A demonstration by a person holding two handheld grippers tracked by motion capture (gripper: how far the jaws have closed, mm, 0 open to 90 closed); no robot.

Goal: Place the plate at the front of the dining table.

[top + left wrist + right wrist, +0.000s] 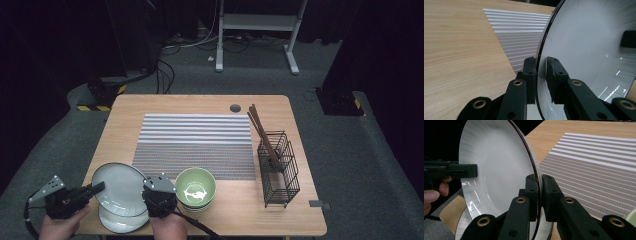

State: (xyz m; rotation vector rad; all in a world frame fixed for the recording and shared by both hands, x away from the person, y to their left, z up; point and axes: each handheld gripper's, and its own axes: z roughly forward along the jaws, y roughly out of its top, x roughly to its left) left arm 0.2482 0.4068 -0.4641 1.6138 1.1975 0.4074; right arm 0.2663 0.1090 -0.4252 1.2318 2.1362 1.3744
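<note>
Top plate tilted, face up-right, near-left table corner, over second plate. Left gripper and right gripper clamped on opposite rims. Striped mat behind; dark room, grey carpet.

Looked like a lab or studio, black curtains all around, grey carpet, cables at eleven o'clock, white stand frame at twelve
</note>
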